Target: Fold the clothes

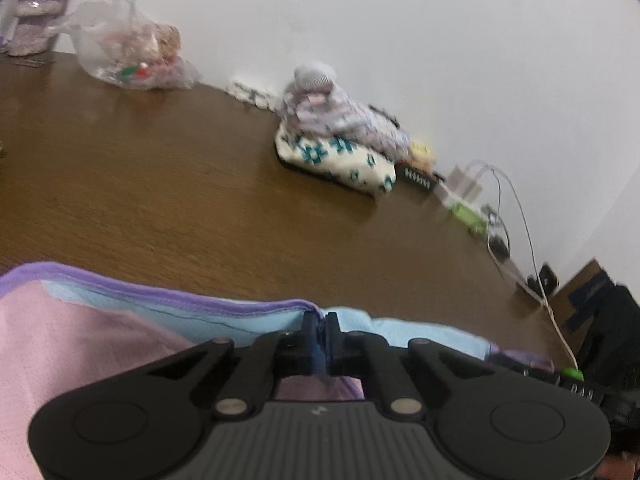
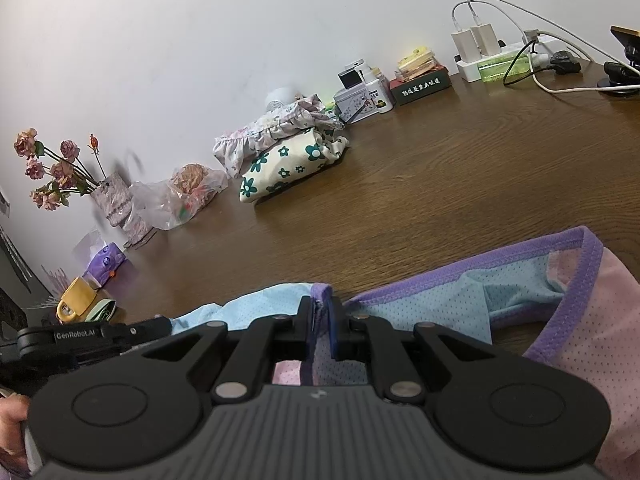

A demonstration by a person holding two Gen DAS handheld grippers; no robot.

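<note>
Where purple ribbed trim curves, dotted pink mesh garment bunches.

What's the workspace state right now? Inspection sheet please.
Surface: brown wood-grain table, mostly bare in the middle.
Job's things: pink mesh garment with purple trim and light blue lining at the near edge; stack of folded clothes, cream floral piece under a ruffled pale print, near the wall.
Clutter: dried roses in a vase, clear plastic bag of snacks, yellow mug, dark box with white lettering, small boxes and a bottle beside it.
Grippers: left gripper shut on the garment's trim; right gripper shut on the same trim.
Cables: white chargers in a power strip, leads trailing right.
Surroundings: plain white wall.
</note>
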